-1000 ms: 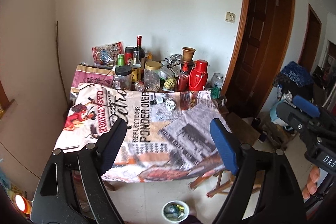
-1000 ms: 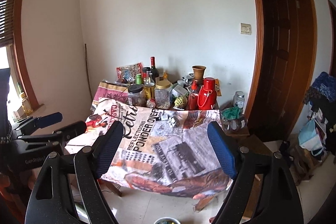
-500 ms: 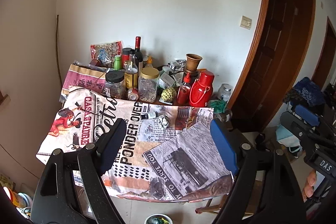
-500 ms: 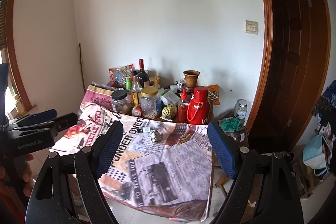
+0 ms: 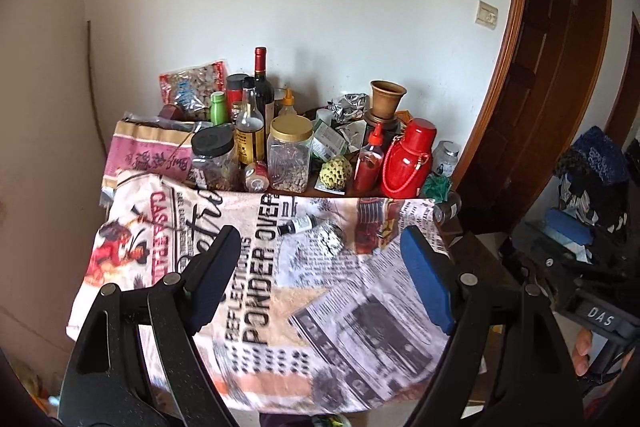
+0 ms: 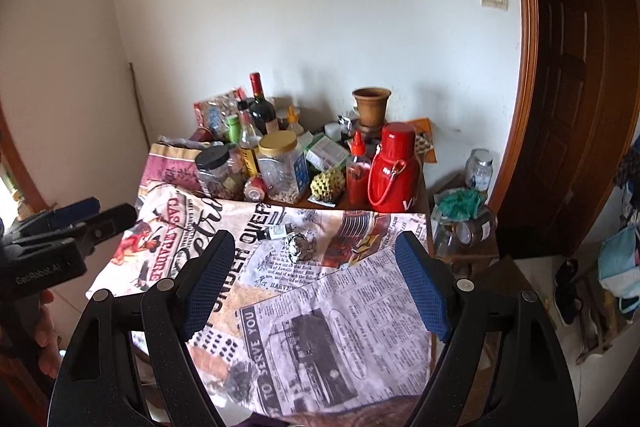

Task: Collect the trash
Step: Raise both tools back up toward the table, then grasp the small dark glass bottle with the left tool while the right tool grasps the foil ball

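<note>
A table under a newspaper-print cloth (image 5: 256, 307) (image 6: 340, 327) stands ahead of both grippers. On the cloth lie a crumpled foil ball (image 5: 330, 237) (image 6: 298, 247) and, just left of it, a small dark bottle (image 5: 298, 225) (image 6: 276, 231) on its side. A dark crumpled scrap (image 6: 240, 383) sits near the cloth's front edge. My left gripper (image 5: 320, 251) is open and empty, short of the table and aimed at the foil ball. My right gripper (image 6: 314, 247) is open and empty too, a little further right. Each gripper shows at the edge of the other's view.
Jars, bottles, a red flask (image 5: 408, 163) (image 6: 394, 167), a clay pot (image 6: 371, 105) and food packets crowd the back of the table against the wall. A low stand with glass jars and green cloth (image 6: 460, 207) stands right of the table, before a wooden door (image 6: 568, 107).
Both grippers have moved forward toward the table, so it fills more of each view. The floor bowl has slipped to the bottom edge. Both jaws stay as wide as before.
</note>
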A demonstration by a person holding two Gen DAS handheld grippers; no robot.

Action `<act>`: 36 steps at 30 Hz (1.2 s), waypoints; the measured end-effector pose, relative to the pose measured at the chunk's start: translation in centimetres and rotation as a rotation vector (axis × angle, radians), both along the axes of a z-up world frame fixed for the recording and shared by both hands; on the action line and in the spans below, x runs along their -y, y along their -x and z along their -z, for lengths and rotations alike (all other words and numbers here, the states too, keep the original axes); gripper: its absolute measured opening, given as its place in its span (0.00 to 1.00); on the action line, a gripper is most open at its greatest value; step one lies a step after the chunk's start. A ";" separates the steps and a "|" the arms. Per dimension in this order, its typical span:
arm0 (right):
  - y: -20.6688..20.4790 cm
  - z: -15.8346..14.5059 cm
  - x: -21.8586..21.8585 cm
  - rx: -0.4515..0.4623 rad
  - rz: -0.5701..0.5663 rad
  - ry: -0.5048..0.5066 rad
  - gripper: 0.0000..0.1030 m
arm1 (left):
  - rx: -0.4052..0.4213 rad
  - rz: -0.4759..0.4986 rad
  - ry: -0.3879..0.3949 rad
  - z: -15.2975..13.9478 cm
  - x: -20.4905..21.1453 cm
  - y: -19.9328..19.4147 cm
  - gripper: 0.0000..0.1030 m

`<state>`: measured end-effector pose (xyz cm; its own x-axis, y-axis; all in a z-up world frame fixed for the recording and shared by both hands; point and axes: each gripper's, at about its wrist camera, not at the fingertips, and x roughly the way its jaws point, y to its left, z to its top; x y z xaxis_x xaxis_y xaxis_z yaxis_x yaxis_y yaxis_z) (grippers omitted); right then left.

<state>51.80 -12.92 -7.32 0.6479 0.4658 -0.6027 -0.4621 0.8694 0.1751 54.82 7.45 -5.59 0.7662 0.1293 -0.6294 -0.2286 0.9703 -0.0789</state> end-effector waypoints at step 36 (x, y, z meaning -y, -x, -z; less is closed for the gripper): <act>-16.9 24.2 -14.7 -0.637 -0.036 0.061 0.36 | -0.510 0.231 0.176 23.2 -13.4 -23.6 0.79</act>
